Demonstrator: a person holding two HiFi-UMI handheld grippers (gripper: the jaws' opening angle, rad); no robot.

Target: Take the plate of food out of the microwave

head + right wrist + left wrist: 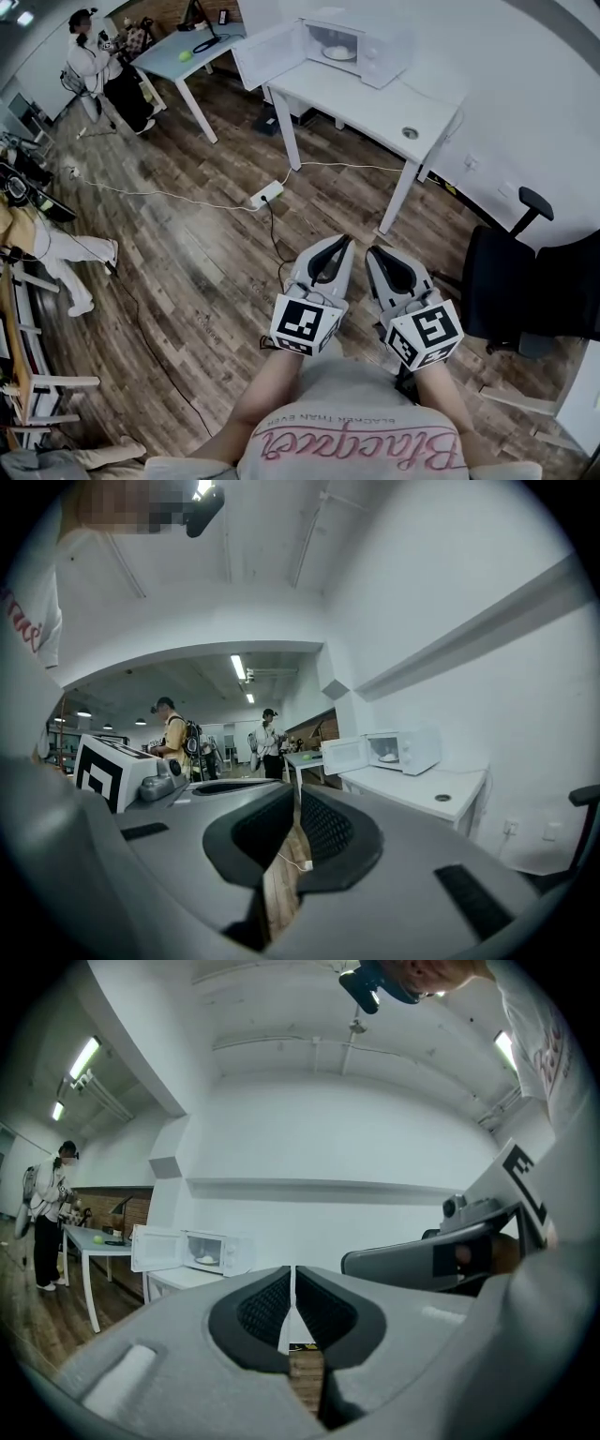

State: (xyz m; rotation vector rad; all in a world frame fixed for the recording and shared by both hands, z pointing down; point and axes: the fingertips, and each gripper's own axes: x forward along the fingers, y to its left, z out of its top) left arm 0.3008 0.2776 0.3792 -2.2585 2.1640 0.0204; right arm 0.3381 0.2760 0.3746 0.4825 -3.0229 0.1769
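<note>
Head view shows my left hand-held gripper (343,240) and right hand-held gripper (373,251) both pressed together, empty, well apart from the counter (394,108). I judge this the approach. The plate (339,52) sits inside the open microwave (361,42) at the counter's far left corner. Next I must close in, spread one gripper's jaws and pinch the plate's rim.

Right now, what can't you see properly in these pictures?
- What lies on the plate inside the microwave: too small and far away in every view.
- Black chair: head view, cut off by the right edge.
- Table under the microwave: left gripper view, partly hidden behind the left gripper.
</note>
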